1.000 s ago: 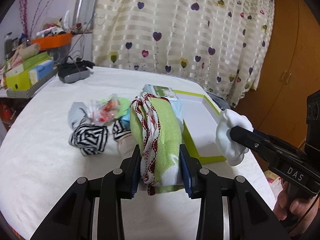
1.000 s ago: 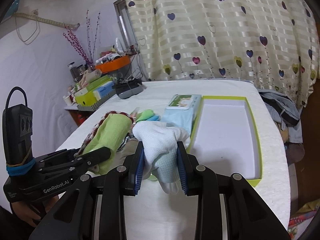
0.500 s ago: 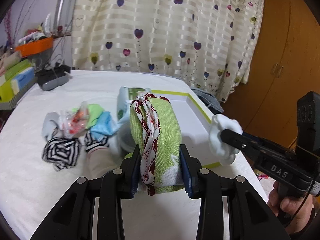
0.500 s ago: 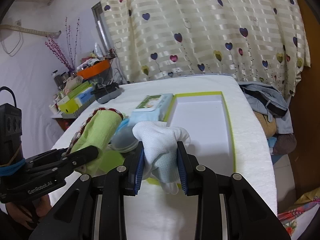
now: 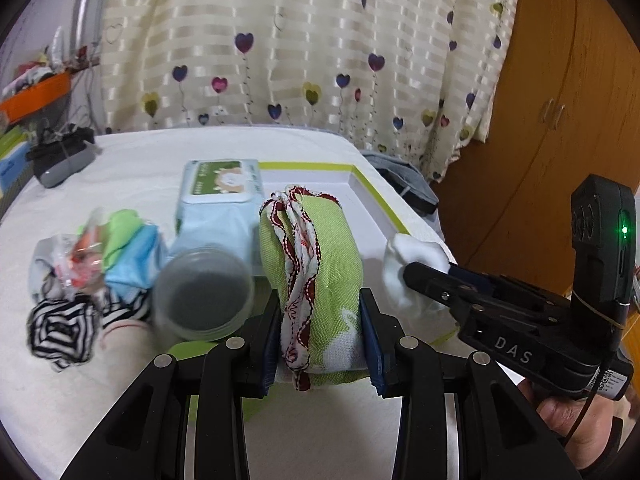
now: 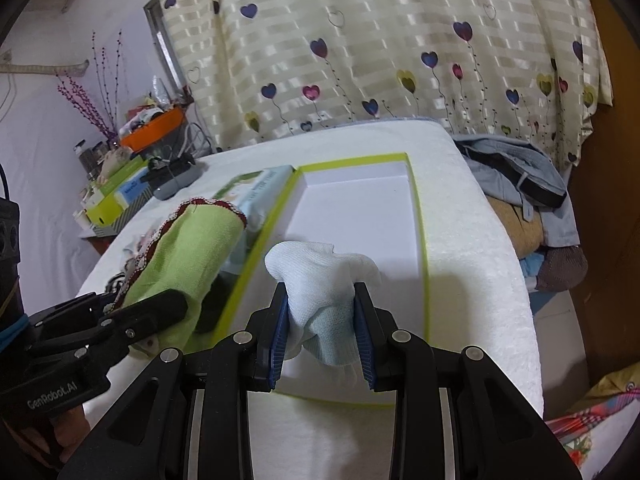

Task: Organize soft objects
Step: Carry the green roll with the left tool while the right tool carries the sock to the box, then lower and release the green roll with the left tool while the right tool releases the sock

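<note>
My left gripper is shut on a rolled green cloth with red-and-white trim, held over the near left edge of the green-rimmed white box. My right gripper is shut on a white and pale blue sock, hanging over the box's near end. In the left wrist view, the right gripper and its sock show at the right. The right wrist view has the left gripper and green cloth at the lower left. Loose socks, striped and blue, lie left of the box.
A wipes pack and a clear round jar sit against the box's left side. A grey device lies at the table's far left. Off the table's right edge is a heap of clothes. A wooden wardrobe stands beyond.
Both grippers have carried their loads toward the box, which now looks nearer. The sock now hangs over the box's near end. The round jar has come into view beside my left fingers.
</note>
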`<action>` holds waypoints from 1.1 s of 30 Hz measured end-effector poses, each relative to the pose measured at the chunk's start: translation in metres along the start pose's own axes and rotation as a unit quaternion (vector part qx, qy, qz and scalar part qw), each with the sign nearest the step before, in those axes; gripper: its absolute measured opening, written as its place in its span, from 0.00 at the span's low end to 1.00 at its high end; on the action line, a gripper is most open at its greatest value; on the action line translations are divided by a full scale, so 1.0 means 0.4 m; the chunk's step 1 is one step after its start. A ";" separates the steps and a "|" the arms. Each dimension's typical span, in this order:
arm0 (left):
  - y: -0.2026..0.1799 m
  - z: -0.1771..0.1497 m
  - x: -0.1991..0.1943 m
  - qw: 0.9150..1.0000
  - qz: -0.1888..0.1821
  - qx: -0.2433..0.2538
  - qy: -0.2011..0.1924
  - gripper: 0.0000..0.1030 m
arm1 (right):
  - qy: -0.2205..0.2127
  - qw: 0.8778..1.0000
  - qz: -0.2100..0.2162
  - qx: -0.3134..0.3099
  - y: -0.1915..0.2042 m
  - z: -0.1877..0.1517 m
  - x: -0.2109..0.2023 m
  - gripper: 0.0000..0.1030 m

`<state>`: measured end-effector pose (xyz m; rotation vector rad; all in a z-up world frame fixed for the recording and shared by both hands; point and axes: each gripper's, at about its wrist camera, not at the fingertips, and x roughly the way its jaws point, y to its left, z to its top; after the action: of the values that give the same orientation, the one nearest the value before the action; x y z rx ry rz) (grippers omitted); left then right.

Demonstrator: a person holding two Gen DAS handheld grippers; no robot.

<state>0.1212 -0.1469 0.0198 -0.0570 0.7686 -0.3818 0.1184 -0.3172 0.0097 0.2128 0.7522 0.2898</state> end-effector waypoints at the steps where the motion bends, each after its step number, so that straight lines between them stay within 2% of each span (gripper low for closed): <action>1: -0.005 0.001 0.011 1.000 -0.001 0.002 0.003 0.33 | 0.002 1.000 -0.001 0.001 -0.005 0.000 0.005 0.31; 12: -0.038 0.002 0.107 0.999 -0.005 0.012 0.038 0.35 | 0.030 0.999 -0.017 0.009 -0.051 -0.007 0.049 0.33; 15: -0.043 0.001 0.118 0.999 -0.004 0.013 0.041 0.37 | 0.032 0.999 -0.022 0.004 -0.048 -0.007 0.049 0.40; 17: -0.045 0.001 0.124 0.999 -0.005 0.014 0.044 0.39 | 0.028 0.999 -0.027 0.000 -0.045 -0.006 0.045 0.41; 22: -0.050 0.003 0.127 0.999 -0.004 0.014 0.041 0.40 | 0.017 0.999 -0.037 -0.008 -0.039 -0.002 0.033 0.47; 33: -0.040 0.006 0.077 1.000 -0.007 0.013 0.018 0.42 | 0.001 0.998 -0.055 -0.011 -0.033 0.005 -0.006 0.47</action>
<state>0.1381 -0.1732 0.0040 -0.0320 0.7997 -0.4072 0.1204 -0.3306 0.0087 0.1503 0.7587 0.1930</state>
